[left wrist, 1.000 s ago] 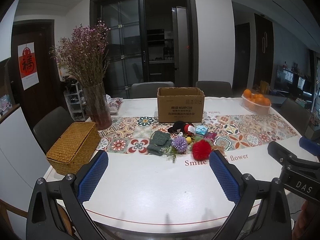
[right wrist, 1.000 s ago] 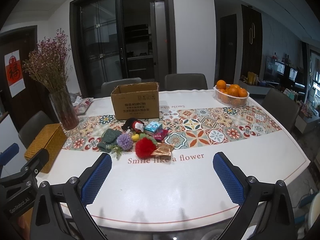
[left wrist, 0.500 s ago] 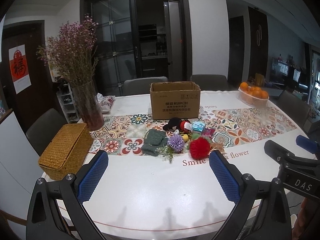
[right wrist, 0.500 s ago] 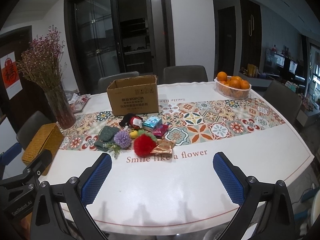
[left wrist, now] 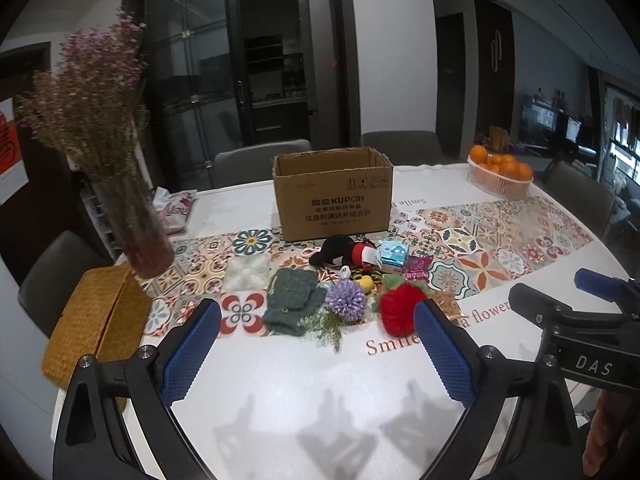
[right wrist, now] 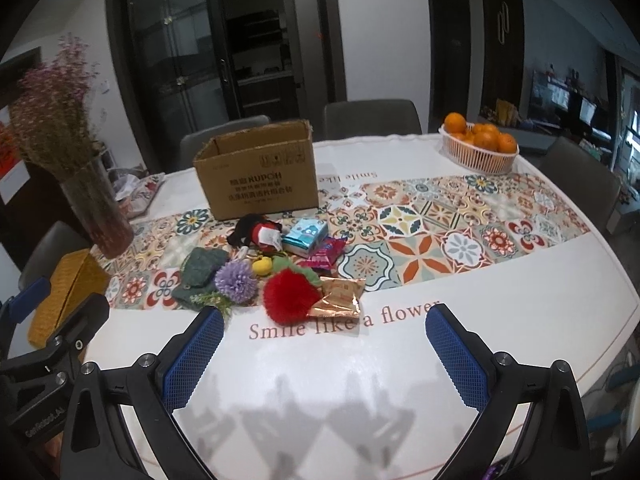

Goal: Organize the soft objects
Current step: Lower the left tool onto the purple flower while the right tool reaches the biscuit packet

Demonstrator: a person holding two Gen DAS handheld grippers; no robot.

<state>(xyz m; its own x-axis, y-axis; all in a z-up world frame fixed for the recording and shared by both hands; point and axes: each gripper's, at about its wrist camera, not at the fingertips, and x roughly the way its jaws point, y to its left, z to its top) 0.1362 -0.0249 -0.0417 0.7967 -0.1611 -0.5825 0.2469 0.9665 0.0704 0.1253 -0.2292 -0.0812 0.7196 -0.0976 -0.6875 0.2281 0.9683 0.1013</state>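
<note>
Both the left gripper [left wrist: 318,334] and right gripper [right wrist: 325,338] hover with jaws spread wide and empty, the left's just narrowing slightly, near the soft objects [left wrist: 352,280] heaped mid-counter [right wrist: 500,280] before the cardboard box [left wrist: 334,194].

one cardboard box [left wrist: 332,194], one wicker box [left wrist: 96,320], one vase [left wrist: 134,228], one basket of oranges [right wrist: 478,146], two snack packets [right wrist: 340,298].

The right hand-held gripper [right wrist: 324,342] hangs with its blue-padded jaws spread wide and empty above the white counter [right wrist: 500,280], short of a cluster of soft things: a red pompom [right wrist: 290,294], a purple flower [right wrist: 236,281] and a green knitted piece [right wrist: 200,268]. Behind them stands an open cardboard box [right wrist: 260,176], with a basket of oranges [right wrist: 478,152] far right
</note>
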